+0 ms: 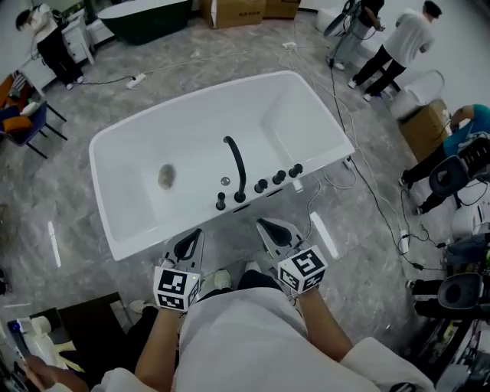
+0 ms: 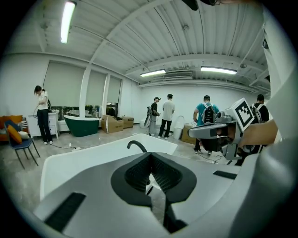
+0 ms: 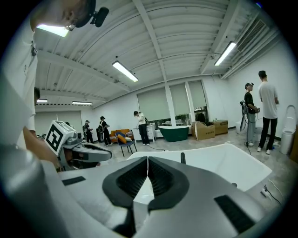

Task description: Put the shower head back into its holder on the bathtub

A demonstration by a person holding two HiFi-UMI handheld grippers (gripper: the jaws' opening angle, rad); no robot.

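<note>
White bathtub [image 1: 115, 153] fills the middle of the head view, standing on a grey marbled floor [image 1: 367, 230], with a row of black fittings along its near rim: a curved spout [image 1: 236, 164], three round knobs [image 1: 279, 177] to its right, and at the left end the slim black shower head [image 1: 220, 201], upright on the rim; whether it sits fully in its holder is too small to tell. Just short of that rim, apart from the tub, the left gripper [image 1: 193, 236] and the right gripper [image 1: 266, 227] are side by side. Each gripper's own view shows its jaws pressed together with nothing between them. Each marker cube [image 1: 176, 289] carries only a black-and-white square pattern, no letters. Print on the cardboard box [image 1: 239, 11] beyond the tub is too small to read.
</note>
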